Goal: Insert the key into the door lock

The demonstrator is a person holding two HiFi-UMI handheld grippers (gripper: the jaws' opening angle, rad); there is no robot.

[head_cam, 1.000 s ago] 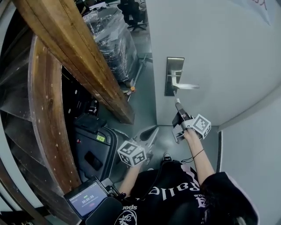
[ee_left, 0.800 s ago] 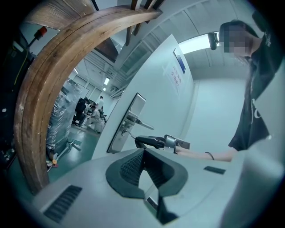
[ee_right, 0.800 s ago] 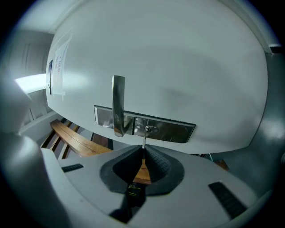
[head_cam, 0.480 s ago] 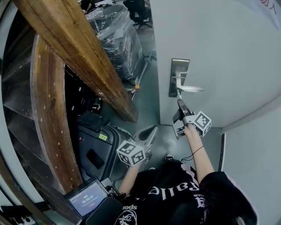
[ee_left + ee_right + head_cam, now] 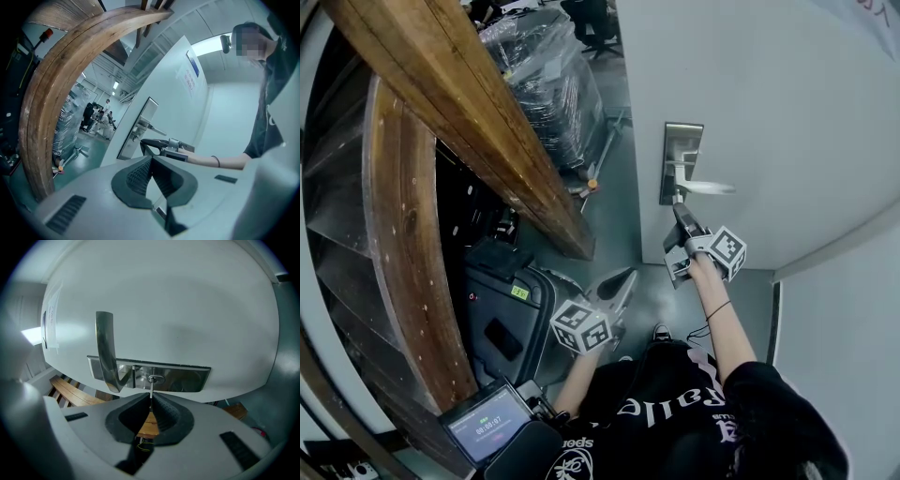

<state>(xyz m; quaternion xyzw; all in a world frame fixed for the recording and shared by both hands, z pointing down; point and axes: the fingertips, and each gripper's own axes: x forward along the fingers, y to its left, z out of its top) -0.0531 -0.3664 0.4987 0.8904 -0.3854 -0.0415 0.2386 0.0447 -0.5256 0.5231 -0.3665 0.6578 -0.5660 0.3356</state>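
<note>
Right gripper (image 5: pixel 151 401) clamps key (image 5: pixel 151 391), tip at keyhole (image 5: pixel 153 379), lock plate (image 5: pixel 187 378) lower end. Risk: tilt jams key, twists it in grip. Left gripper (image 5: pixel 151 164) closed, empty.

The person wears a black short-sleeved T-shirt (image 5: pixel 675 417) printed with white lettering across the front. A thin dark band (image 5: pixel 719 307) circles the right wrist. One dark shoe (image 5: pixel 657 334) has pale trim. The left tongs (image 5: pixel 622 279) and the right tongs (image 5: pixel 678 211) are built alike, each a smooth light-grey shell narrowing to two jaws. Every jaw is lined with a black ribbed pad (image 5: pixel 168 414). Narrow dark slotted insets (image 5: pixel 65 213) sit in the shell on either side. Each shell carries a white cube faced with black square markers, the left cube (image 5: pixel 580 327) and the right cube (image 5: pixel 727 251).
</note>
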